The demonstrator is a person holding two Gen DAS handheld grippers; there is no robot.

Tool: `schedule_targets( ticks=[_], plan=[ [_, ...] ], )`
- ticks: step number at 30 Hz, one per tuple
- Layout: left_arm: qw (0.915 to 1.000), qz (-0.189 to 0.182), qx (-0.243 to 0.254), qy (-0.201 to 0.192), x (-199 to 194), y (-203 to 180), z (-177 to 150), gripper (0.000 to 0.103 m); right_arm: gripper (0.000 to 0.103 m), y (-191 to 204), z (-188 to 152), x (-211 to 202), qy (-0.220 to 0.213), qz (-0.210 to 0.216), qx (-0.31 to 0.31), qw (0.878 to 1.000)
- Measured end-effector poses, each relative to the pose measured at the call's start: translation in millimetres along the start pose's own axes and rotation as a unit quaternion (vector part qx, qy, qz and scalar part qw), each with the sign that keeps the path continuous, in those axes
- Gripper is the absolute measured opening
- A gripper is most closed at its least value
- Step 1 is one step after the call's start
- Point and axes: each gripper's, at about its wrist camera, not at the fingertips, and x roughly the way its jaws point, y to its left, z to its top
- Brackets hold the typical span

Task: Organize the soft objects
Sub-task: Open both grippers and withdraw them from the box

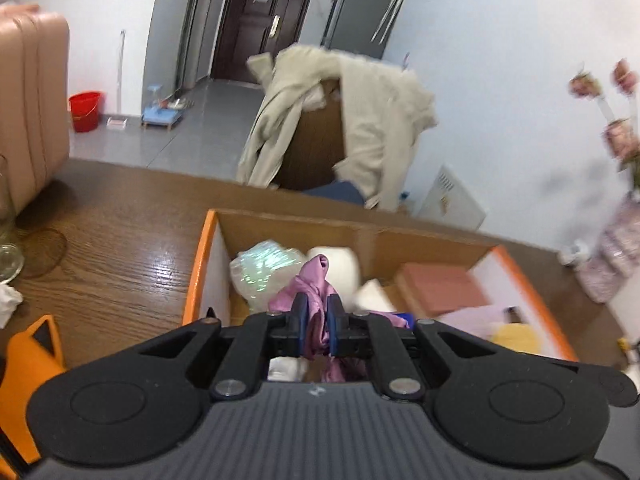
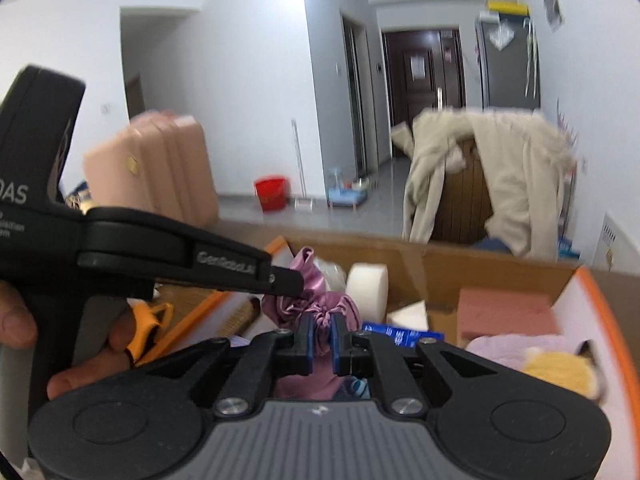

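Observation:
Both grippers hold one shiny purple satin cloth (image 1: 310, 292) over an open cardboard box (image 1: 280, 226) with orange flaps. My left gripper (image 1: 317, 310) is shut on a fold of the cloth, which bunches above and hangs below its blue pads. In the right wrist view my right gripper (image 2: 322, 330) is shut on another bunch of the purple cloth (image 2: 344, 312), and the left gripper (image 2: 294, 280) reaches in from the left, pinching the same cloth. Inside the box lie a white foam roll (image 2: 368, 290), a pink foam block (image 2: 506, 314), a clear plastic bag (image 1: 266, 270) and a yellow plush (image 2: 560, 370).
The box sits on a brown wooden table (image 1: 120, 248). A glass (image 1: 8, 240) and an orange object (image 1: 32, 356) are at the left. Beyond the table stand a pink suitcase (image 2: 160, 168), a chair draped with a beige coat (image 1: 360, 128) and a red bucket (image 1: 85, 110).

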Motion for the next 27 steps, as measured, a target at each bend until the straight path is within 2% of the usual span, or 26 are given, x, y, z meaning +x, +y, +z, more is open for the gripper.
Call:
schedule_targets(
  ticks=[2,4,6,7,8,9,11,15,18,23,27],
  plan=[
    [0.9994,0.029,0.018,0.007,16.2,-1.1,-3.7,0.012,0.010,-4.5,-2.9,20.3,0.022,-0.004,0.000,1.000],
    [0.9986,0.041,0.035,0.004,21.7,-3.4,-9.4,0.015,0.016,-7.2,-8.7,34.0,0.042,-0.008,-0.003,0.999],
    [0.9990,0.029,0.034,0.008,22.0,-1.9,-12.1,0.037,0.023,-7.7,-15.1,36.4,0.043,0.000,0.003,0.999],
    [0.9988,0.025,0.040,0.009,21.3,-3.5,-13.2,0.040,0.024,-5.7,-17.3,35.6,0.041,0.001,-0.003,0.999],
    [0.9982,0.031,0.050,0.006,19.5,-7.9,-14.9,0.048,0.025,-2.7,-17.3,34.2,0.037,-0.003,-0.013,0.999],
    [0.9977,0.039,0.055,0.000,17.9,-10.8,-16.6,0.057,0.031,-0.3,-16.4,33.8,0.037,-0.006,-0.023,0.999],
    [0.9976,0.044,0.053,-0.009,13.3,-13.6,-17.4,0.066,0.041,1.7,-16.6,30.5,0.034,-0.005,-0.026,0.999],
    [0.9976,0.046,0.044,-0.024,-9.5,-17.7,-11.6,0.070,0.055,-3.7,-12.1,13.8,0.024,-0.006,-0.015,1.000],
    [0.9963,0.053,0.052,-0.044,-36.6,-26.9,-5.8,0.073,0.057,-7.0,-5.5,-11.6,0.012,-0.014,-0.016,1.000],
    [0.9928,0.063,0.064,-0.079,-96.4,-46.1,-4.2,0.076,0.072,-16.5,8.0,-75.0,-0.020,-0.038,-0.018,0.999],
    [0.9895,0.073,0.062,-0.108,-149.4,-58.7,-18.1,0.082,0.078,-27.0,10.4,-137.4,-0.048,-0.070,-0.013,0.996]
  ],
)
